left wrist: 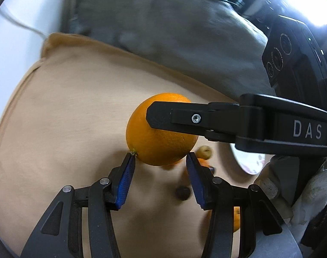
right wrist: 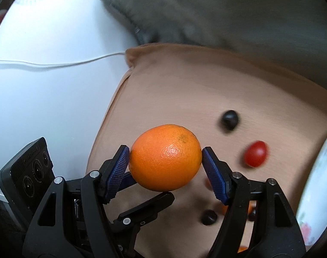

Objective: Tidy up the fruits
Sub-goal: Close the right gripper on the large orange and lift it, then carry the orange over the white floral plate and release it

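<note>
The orange [right wrist: 165,158] sits clamped between the blue pads [right wrist: 118,169] of my right tool [right wrist: 165,161], lifted above the tan cloth [right wrist: 227,81] that covers the surface. My left tool [left wrist: 161,161] is spread with nothing gripped; its tips lie right by the orange in its own view, and whether they touch it I cannot tell. A red tomato [right wrist: 255,153] and a dark fruit [right wrist: 228,119] lie toward the cloth's right edge, near a plate's rim [right wrist: 313,172].
</note>
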The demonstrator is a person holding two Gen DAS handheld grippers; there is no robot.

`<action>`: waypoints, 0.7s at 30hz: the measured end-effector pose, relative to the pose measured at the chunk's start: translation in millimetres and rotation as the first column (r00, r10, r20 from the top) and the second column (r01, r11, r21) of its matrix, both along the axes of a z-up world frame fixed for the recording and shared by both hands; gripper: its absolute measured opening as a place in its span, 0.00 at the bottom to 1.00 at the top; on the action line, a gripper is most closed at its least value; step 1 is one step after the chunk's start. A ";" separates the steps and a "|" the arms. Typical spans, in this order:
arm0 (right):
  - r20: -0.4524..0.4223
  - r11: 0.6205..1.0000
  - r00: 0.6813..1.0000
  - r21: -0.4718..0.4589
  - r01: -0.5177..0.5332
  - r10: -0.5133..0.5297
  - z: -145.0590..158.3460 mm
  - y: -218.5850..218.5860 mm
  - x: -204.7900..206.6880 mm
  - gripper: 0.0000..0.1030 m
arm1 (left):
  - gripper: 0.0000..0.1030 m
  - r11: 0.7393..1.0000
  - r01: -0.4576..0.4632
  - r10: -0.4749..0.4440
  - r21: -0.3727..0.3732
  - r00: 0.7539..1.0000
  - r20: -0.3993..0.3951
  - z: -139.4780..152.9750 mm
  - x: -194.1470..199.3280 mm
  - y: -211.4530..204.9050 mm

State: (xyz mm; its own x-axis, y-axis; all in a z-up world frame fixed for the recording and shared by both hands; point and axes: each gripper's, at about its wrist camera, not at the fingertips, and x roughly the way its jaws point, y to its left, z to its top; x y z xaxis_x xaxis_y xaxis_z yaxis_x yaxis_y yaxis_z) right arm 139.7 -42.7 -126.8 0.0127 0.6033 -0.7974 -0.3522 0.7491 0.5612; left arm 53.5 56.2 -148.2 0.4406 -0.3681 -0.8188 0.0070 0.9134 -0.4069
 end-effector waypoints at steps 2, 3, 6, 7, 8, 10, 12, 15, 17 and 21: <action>0.004 1.000 1.000 -0.004 0.027 -0.027 4.4 -16.9 -0.7 0.71 | 0.47 1.000 0.025 -0.025 -0.001 1.000 0.002 1.5 1.6 -10.1; 0.006 0.999 0.999 -0.007 0.043 -0.043 5.9 -26.3 -1.1 0.71 | 0.47 0.999 0.044 -0.044 -0.003 0.999 0.003 2.9 2.5 -19.5; 0.009 0.996 0.996 -0.013 0.089 -0.089 11.0 -54.0 -3.9 0.71 | 0.47 0.996 0.091 -0.091 -0.006 0.996 0.004 5.8 4.2 -40.1; 0.009 0.994 0.994 -0.014 0.105 -0.105 11.8 -63.2 -5.2 0.71 | 0.47 0.995 0.102 -0.102 -0.007 0.995 0.005 6.9 4.6 -45.5; 0.010 0.993 0.993 -0.014 0.120 -0.120 10.7 -71.3 -5.6 0.71 | 0.47 0.992 0.123 -0.123 -0.007 0.992 0.006 8.3 4.9 -54.9; 0.011 0.988 0.988 -0.016 0.153 -0.153 12.2 -89.9 -7.9 0.71 | 0.47 0.989 0.150 -0.150 -0.007 0.989 0.008 10.1 4.9 -67.0; 0.014 0.983 0.983 -0.020 0.182 -0.181 12.7 -103.9 -9.3 0.71 | 0.47 0.983 0.183 -0.183 -0.008 0.983 0.011 15.9 -4.6 -81.3; 0.018 0.974 0.974 -0.024 0.226 -0.225 16.1 -129.2 -14.2 0.71 | 0.47 0.974 0.226 -0.226 -0.012 0.974 0.011 18.7 -4.8 -100.2; 0.015 0.966 0.967 -0.026 0.256 -0.256 16.9 -146.6 -17.1 0.71 | 0.47 0.968 0.251 -0.251 -0.011 0.968 0.010 19.9 -5.1 -111.6; 0.004 0.953 0.953 -0.033 0.302 -0.302 17.0 -175.5 -23.6 0.71 | 0.47 0.953 0.303 -0.303 -0.017 0.953 -0.001 20.5 -12.7 -132.4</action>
State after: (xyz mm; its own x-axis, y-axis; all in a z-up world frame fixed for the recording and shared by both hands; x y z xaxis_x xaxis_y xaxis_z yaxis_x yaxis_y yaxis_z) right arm 116.1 -218.2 -109.8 0.1896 0.5447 -0.8169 -0.1059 0.8385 0.5345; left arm 40.8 -76.2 -127.7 0.3034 -0.4970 -0.8130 0.2807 0.8620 -0.4222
